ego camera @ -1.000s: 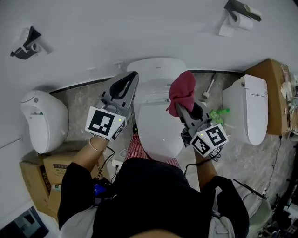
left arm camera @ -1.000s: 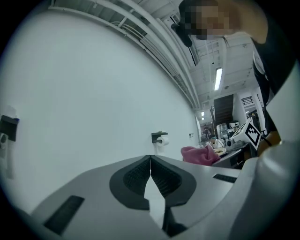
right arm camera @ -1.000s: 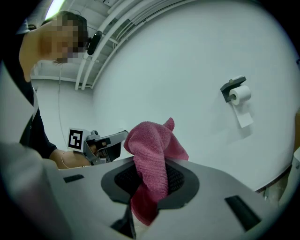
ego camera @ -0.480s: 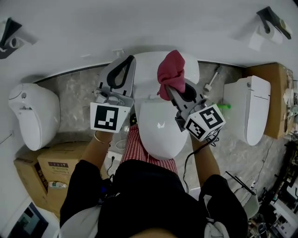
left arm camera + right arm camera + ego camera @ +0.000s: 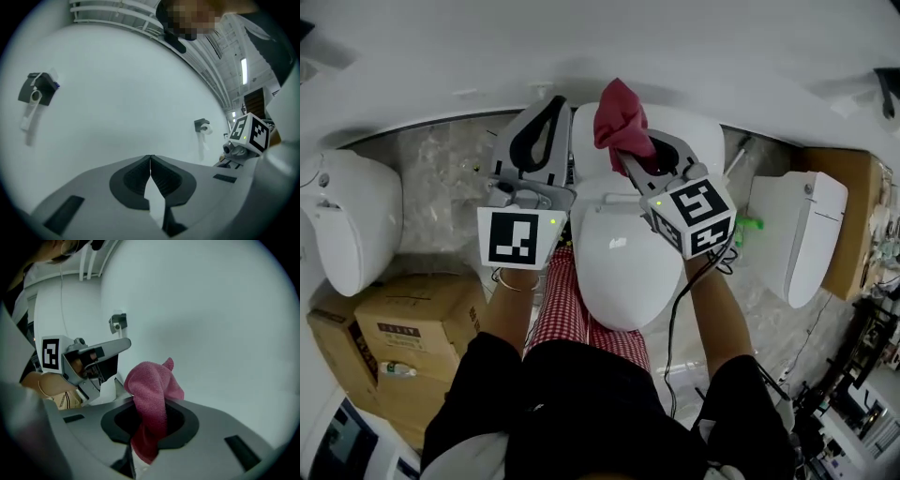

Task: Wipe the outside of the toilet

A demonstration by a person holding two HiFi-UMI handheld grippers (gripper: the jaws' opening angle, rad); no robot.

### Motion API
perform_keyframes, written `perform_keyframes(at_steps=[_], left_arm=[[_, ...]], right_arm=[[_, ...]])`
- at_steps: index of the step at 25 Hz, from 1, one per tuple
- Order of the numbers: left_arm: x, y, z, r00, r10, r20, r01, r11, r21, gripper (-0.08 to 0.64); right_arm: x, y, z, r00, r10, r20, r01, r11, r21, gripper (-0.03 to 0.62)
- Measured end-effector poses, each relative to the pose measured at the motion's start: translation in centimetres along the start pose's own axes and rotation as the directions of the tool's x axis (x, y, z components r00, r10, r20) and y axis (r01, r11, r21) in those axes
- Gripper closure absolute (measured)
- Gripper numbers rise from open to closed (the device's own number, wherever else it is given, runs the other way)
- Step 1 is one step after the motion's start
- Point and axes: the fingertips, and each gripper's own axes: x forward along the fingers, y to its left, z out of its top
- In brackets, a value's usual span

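Note:
A white toilet [image 5: 619,258] with its lid down stands against the white wall, straight below me. My right gripper [image 5: 623,141] is shut on a pink cloth [image 5: 619,117], which it holds over the toilet's tank [image 5: 698,131]; the same pink cloth [image 5: 152,397] bulges out between the jaws of the right gripper [image 5: 145,427]. My left gripper [image 5: 546,122] hovers just left of the tank, shut with nothing in it. In its own view the left gripper [image 5: 150,161] points at bare wall, jaws meeting at the tips.
Another white toilet [image 5: 342,230] stands at the left and a third [image 5: 797,234] at the right. Cardboard boxes [image 5: 403,333] sit at the lower left, and one [image 5: 853,216] at the far right. A toilet brush handle [image 5: 736,159] leans right of the tank. Paper holders [image 5: 37,91] hang on the wall.
Both grippers have moved up and forward toward the wall. The right one carried the pink cloth from over the lid's back edge to above the tank.

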Motion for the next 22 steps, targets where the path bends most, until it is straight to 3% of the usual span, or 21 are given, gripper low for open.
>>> perform_keyframes(at_steps=[4, 10, 15, 22], left_arm=[[-0.5, 1.2, -2.7, 0.998, 0.051, -0.027, -0.051, 0.999, 0.020, 0.549], [-0.8, 2.2, -6.8, 0.997, 0.047, -0.053, -0.051, 0.997, -0.061, 0.549], [-1.2, 1.9, -9.5, 0.994, 0.043, -0.096, -0.051, 0.995, -0.086, 0.549], [-2.5, 3.8, -13.7, 0.992, 0.007, -0.125, -0.022, 0.993, -0.117, 0.549]], right_arm=[[3.5, 0.2, -1.5, 0.992, 0.045, -0.119, -0.049, 0.998, -0.028, 0.502], [9.5, -0.3, -3.8, 0.964, 0.096, -0.249, -0.109, 0.993, -0.037, 0.502], [13.0, -0.3, -5.6, 0.930, 0.097, -0.354, -0.160, 0.975, -0.154, 0.502], [18.4, 0.1, -8.6, 0.871, 0.063, -0.487, -0.155, 0.976, -0.151, 0.502]])
